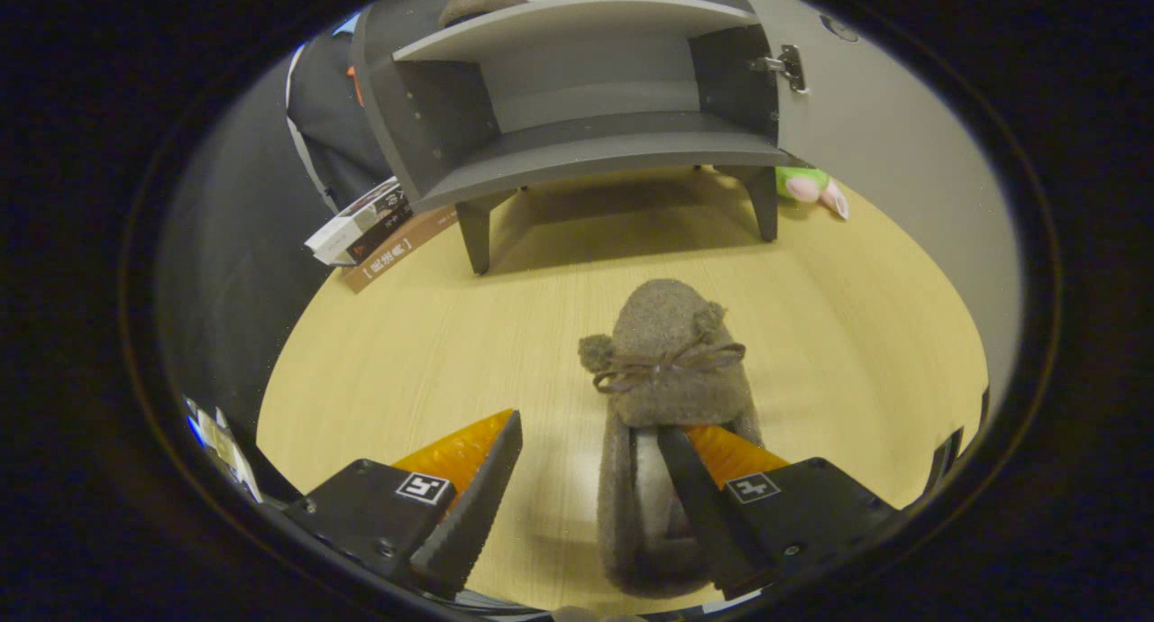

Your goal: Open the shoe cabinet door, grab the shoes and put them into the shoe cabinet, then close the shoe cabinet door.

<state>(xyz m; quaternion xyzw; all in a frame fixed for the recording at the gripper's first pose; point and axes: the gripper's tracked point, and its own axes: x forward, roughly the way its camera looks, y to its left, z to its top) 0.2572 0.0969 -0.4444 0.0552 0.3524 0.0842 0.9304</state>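
Observation:
A grey-brown fuzzy shoe (672, 361) with a bow lies on the wooden table (433, 333), toe pointing toward the cabinet. My gripper (590, 446) is open around its left wall: one finger reaches into the shoe's opening, the other (482, 478) stands outside to its left, apart from it. Beyond the shoe stands the grey shoe cabinet (586, 144), its door (892, 153) swung wide to the right. Its lower shelf is bare. A second fuzzy shoe (478, 4) rests on the upper shelf.
A stack of books (374, 230) lies left of the cabinet's legs. A green and pink plush toy (811, 189) sits behind the right leg, by the door. A person in dark clothing (329, 126) stands left of the cabinet.

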